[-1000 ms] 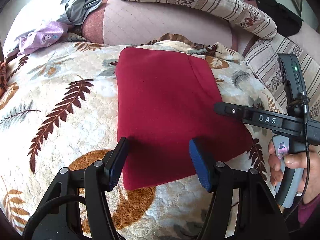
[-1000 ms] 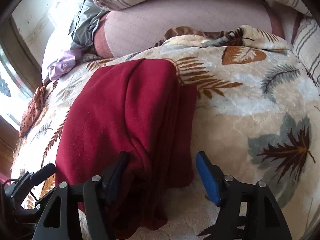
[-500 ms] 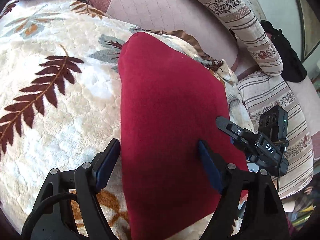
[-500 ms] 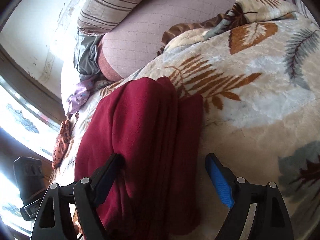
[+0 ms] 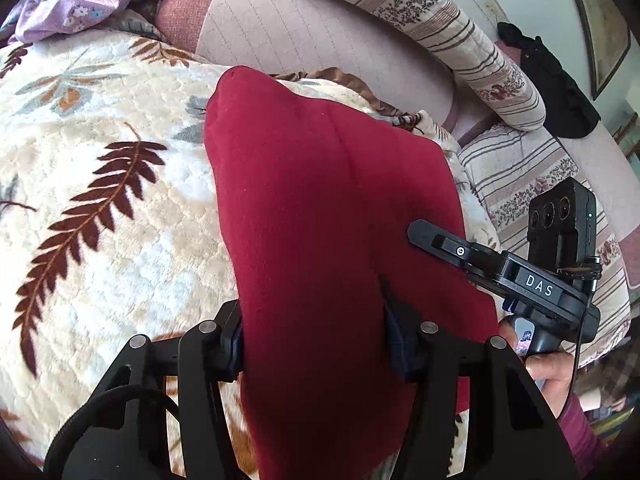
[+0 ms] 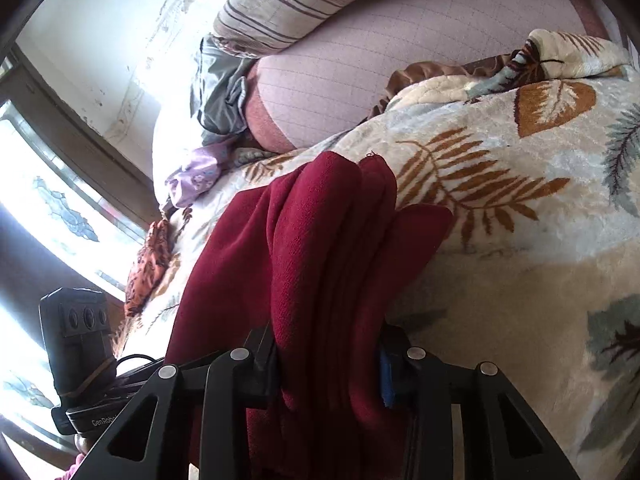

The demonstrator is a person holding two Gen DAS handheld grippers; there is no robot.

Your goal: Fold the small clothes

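A folded dark red fleece garment (image 5: 320, 200) lies on a cream blanket with a leaf print (image 5: 100, 200). Its near end is raised off the blanket. My left gripper (image 5: 314, 340) holds the near left edge, its jaws closing, and the cloth fills the gap with both pads against it. In the right wrist view the same garment (image 6: 320, 240) is bunched in thick folds. My right gripper (image 6: 326, 360) has its jaws closing on those folds, both pads pressing in. A person's hand (image 5: 548, 364) grips the right gripper's handle.
A striped bolster pillow (image 5: 440, 32) and a pink quilted cushion (image 5: 300, 36) lie behind the blanket. A lilac garment (image 5: 68, 12) and a grey one (image 6: 220, 96) sit at the far left. A black item (image 5: 560, 88) is at the far right, and a bright window (image 6: 52, 200) on the left.
Both grippers' jaws have drawn in from wide apart onto the red garment. Its near end has come up off the blanket and bunched between the fingers.
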